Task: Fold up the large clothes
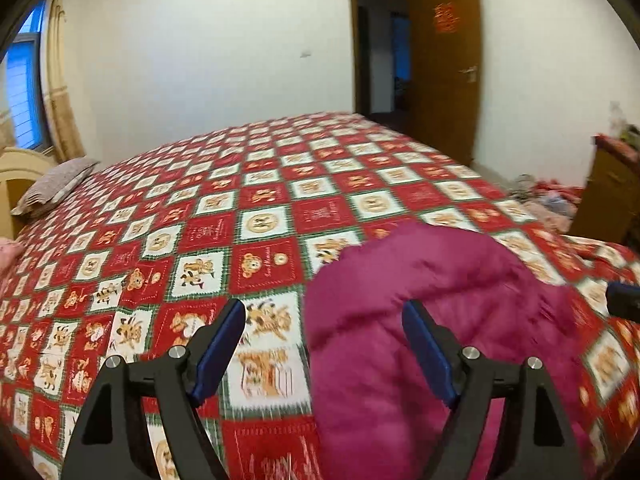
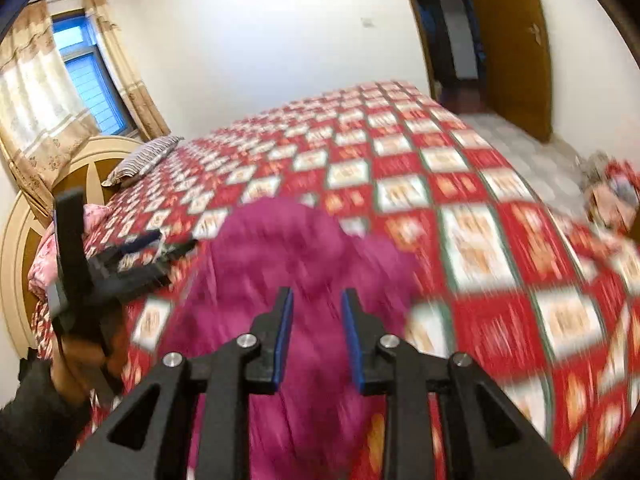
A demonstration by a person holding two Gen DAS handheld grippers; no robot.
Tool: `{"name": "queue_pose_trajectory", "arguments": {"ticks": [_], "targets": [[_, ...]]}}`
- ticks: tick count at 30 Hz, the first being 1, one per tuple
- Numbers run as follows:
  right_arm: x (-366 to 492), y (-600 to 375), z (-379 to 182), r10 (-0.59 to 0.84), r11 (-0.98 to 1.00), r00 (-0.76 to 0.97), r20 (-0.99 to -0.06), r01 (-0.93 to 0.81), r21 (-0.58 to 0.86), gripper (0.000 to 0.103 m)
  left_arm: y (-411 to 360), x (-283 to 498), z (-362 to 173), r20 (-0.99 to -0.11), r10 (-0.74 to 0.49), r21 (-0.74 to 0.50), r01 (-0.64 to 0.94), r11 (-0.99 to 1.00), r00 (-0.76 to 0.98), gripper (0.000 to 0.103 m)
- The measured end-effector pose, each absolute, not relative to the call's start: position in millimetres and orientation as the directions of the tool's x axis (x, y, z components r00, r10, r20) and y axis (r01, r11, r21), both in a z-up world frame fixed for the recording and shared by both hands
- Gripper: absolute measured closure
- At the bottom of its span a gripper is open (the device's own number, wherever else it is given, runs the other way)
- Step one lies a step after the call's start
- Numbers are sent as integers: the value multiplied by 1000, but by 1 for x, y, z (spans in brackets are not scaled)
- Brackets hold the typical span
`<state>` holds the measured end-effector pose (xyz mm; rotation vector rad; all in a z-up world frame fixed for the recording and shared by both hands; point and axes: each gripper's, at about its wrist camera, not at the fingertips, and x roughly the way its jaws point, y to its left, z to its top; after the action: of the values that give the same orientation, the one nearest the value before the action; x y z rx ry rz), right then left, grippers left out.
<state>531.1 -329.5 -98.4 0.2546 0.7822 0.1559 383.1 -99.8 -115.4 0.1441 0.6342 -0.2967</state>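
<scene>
1. We are seeing a magenta coat (image 1: 432, 320) lying bunched on the near part of the bed (image 1: 260, 184), our landmark.
2. The left gripper (image 1: 324, 334) is hovering above the bed, fingers spread wide, gripping nothing; the coat's left edge is showing between them.
3. The right gripper (image 2: 317, 320) is hanging over the coat, fingers parted by a narrow gap, nothing pinched.
4. A pillow (image 1: 56, 188) is lying at the bed's far left; a door (image 1: 444, 60) is standing open beyond it.
</scene>
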Motion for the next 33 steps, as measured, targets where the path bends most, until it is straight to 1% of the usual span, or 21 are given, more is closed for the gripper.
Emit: {"name": "queue_pose_trajectory", "arguments": {"ticks": [2, 6, 8, 12, 21, 25, 31, 33], "targets": [[568, -317, -114, 179, 976, 678, -713, -29, 217, 74, -115, 400, -124, -626, -132, 98, 245, 965, 768, 22], [605, -320, -166, 99, 987, 611, -785, 42, 157, 74, -142, 412, -145, -637, -44, 188, 211, 959, 769, 22], [601, -325, -184, 57, 991, 611, -790, 61, 119, 68, -150, 412, -153, -635, -47, 205, 226, 952, 771, 22], [598, -336, -198, 32, 991, 633, -774, 83, 109, 63, -161, 420, -167, -655, -28, 220, 226, 949, 755, 22], [605, -350, -213, 107, 976, 619, -778, 84, 201, 62, -179, 436, -195, -684, 21, 234, 193, 953, 729, 21], [608, -350, -215, 111, 975, 618, -778, 83, 205, 62, -179, 444, -203, -706, 10, 206, 192, 959, 708, 21], [608, -351, -215, 110, 976, 617, -779, 82, 203, 62, -179, 444, -202, -713, -2, 195, 202, 960, 701, 21], [608, -350, -215, 113, 976, 614, -781, 78, 202, 60, -175, 444, -200, -724, -23, 178, 218, 960, 689, 21]]}}
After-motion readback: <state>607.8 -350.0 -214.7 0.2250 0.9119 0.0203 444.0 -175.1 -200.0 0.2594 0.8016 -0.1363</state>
